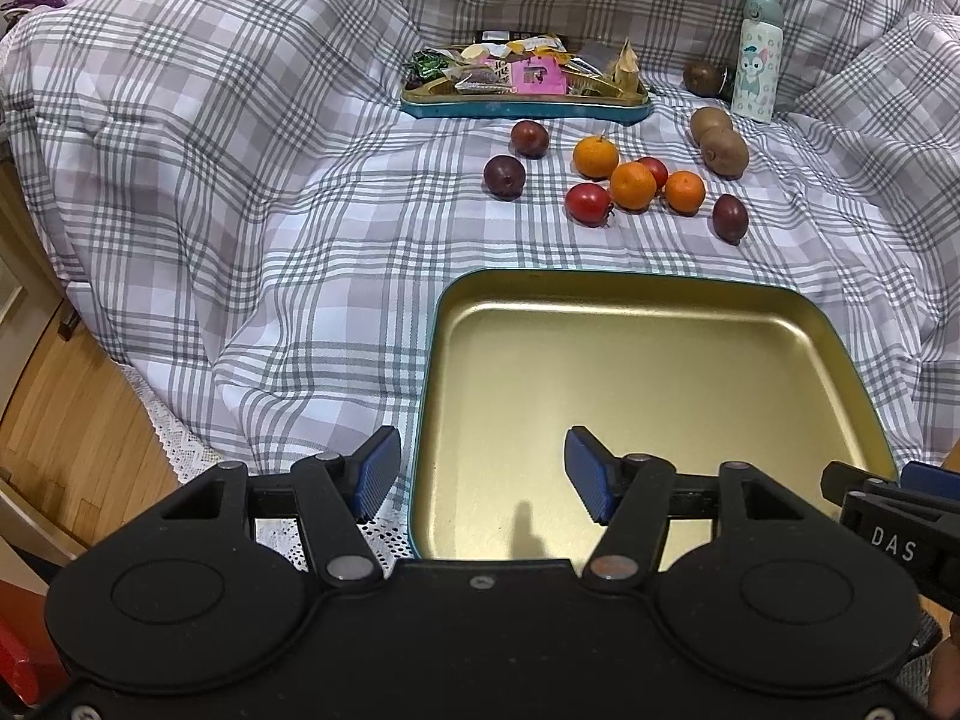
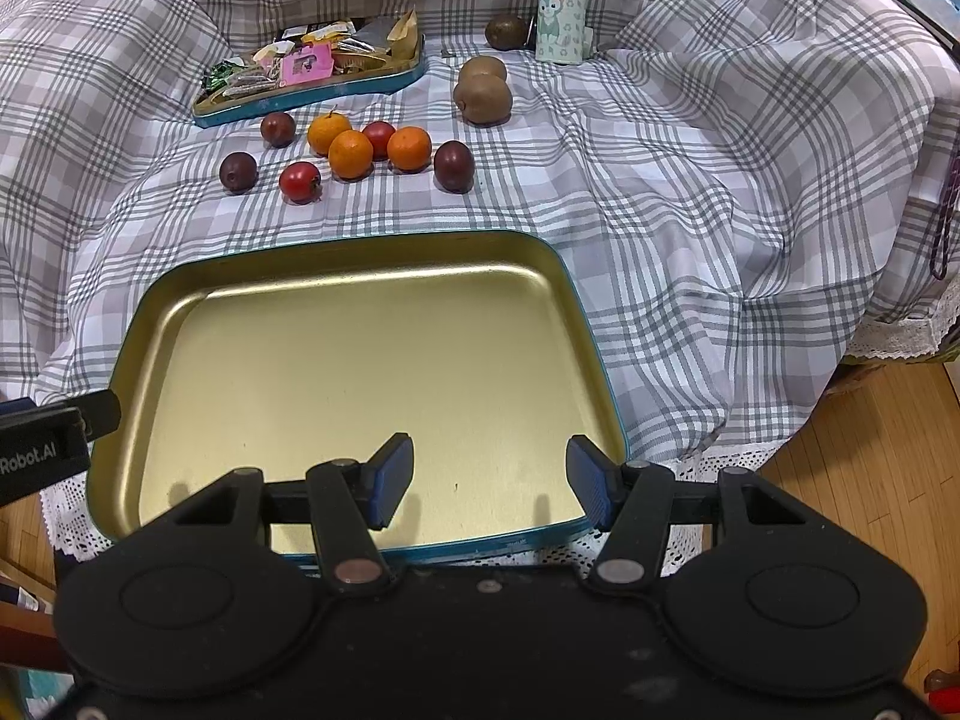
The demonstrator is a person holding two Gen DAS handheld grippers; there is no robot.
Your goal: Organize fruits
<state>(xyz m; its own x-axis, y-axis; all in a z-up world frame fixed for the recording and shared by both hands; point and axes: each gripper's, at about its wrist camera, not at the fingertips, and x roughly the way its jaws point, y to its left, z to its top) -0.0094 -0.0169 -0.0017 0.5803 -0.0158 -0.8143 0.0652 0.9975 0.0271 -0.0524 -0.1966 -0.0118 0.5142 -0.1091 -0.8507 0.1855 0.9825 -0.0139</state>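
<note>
An empty gold tray with a teal rim (image 1: 630, 300) (image 2: 336, 276) lies near me on the checked cloth. Beyond it lie loose fruits: three oranges (image 1: 633, 185) (image 2: 350, 153), dark plums (image 1: 504, 176) (image 2: 238, 171), red tomatoes (image 1: 588, 203) (image 2: 299, 181) and brown kiwis (image 1: 724, 151) (image 2: 483, 98). My left gripper (image 1: 483, 474) is open and empty over the tray's near left edge. My right gripper (image 2: 489, 477) is open and empty over the tray's near right part. Each gripper's side shows in the other view.
A teal tray of wrapped snacks (image 1: 525, 81) (image 2: 312, 69) sits at the back. A pale cartoon bottle (image 1: 759, 57) (image 2: 561, 0) stands back right with another kiwi (image 1: 703, 78) (image 2: 506, 32) beside it. Wooden floor (image 1: 72, 414) (image 2: 870, 498) lies beyond the cloth's edges.
</note>
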